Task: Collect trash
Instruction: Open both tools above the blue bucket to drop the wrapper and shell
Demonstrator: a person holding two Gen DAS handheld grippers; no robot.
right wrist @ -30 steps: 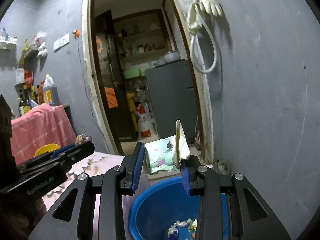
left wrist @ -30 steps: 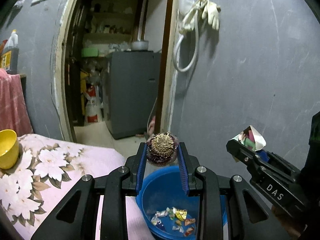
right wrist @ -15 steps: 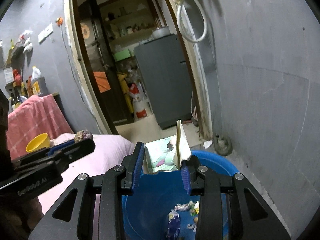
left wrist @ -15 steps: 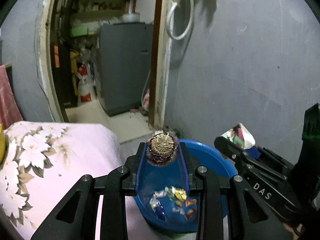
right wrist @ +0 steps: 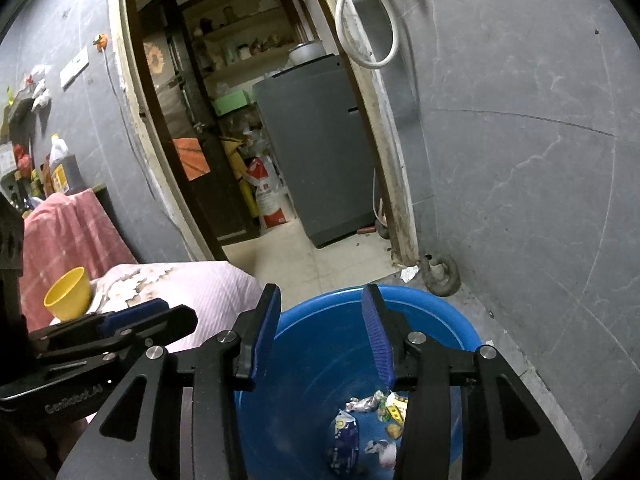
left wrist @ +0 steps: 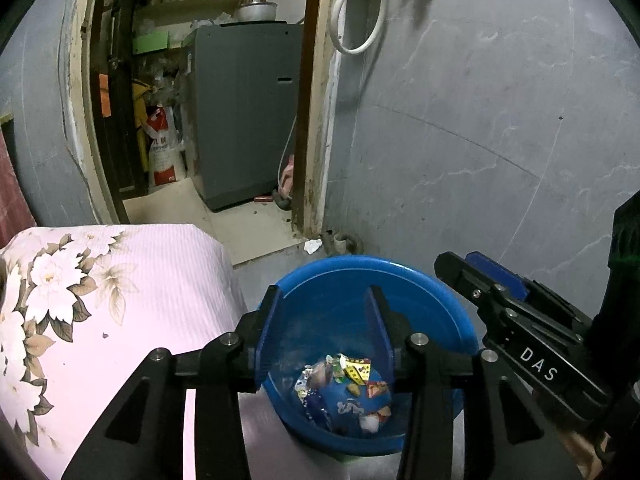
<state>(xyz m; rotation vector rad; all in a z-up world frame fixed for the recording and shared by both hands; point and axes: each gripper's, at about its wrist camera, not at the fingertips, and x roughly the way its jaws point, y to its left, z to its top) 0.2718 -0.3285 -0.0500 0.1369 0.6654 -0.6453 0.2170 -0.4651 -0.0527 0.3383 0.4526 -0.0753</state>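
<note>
Both grippers hang directly over the blue plastic basin (left wrist: 448, 300), which fits a drop into it: the left gripper (left wrist: 325, 322) has its 2 fingers spread with nothing between them, and the right gripper (right wrist: 320, 330) likewise shows 2 parted, bare fingers. The trash (left wrist: 344, 384) lies in the bottom of the basin as a loose heap of crumpled wrappers and foil scraps, so the basin is serving as the bin. Holding the fingers above the middle of the opening, not near the rim, judged from here, keeps light scraps from landing outside.

The basin sits on the floor just beside a bed covered in a pink floral sheet (left wrist: 120, 292). A yellow cup (right wrist: 68, 294) stands on the bed farther back, near a pink cloth. One white scrap (left wrist: 312, 245) lies on the floor by the door frame, apart from the basin. Grey plastered walls enclose the room; an open doorway shows a grey appliance (left wrist: 244, 112), shelves and sacks. A white hose (left wrist: 360, 12) hangs on the wall.
</note>
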